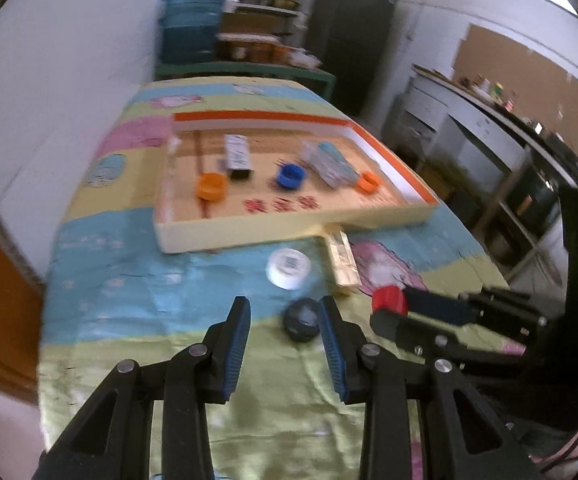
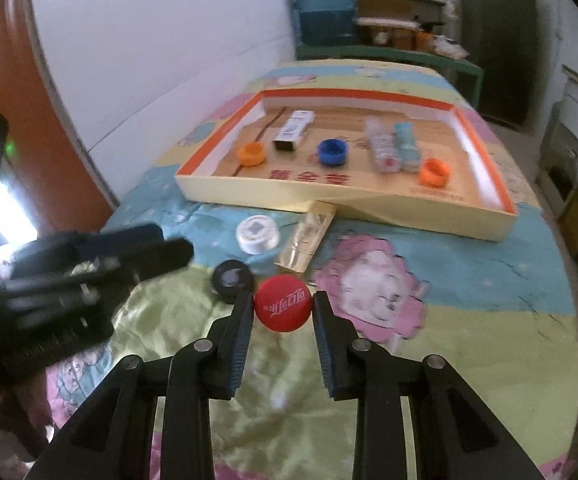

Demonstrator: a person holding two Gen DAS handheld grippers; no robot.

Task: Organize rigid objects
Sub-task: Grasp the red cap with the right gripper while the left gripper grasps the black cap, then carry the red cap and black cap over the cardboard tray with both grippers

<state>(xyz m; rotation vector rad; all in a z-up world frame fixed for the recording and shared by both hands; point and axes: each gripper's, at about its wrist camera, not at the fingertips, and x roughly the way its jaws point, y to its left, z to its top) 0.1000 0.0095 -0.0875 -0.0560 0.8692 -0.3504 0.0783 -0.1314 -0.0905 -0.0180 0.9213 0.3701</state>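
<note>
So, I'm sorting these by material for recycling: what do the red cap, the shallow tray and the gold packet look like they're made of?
Red cap: likely matte moulded plastic, with a ridged rim and printed white lettering. Shallow tray: apparently cardboard, with folded thin walls and a printed orange edge. Gold packet: probably foil or glossy film, since it glints; blur leaves this open.

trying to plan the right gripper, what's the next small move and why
Probably close the right gripper on the red bottle cap: the cap already sits between its open fingers on the tablecloth, outside the cardboard tray.
</note>
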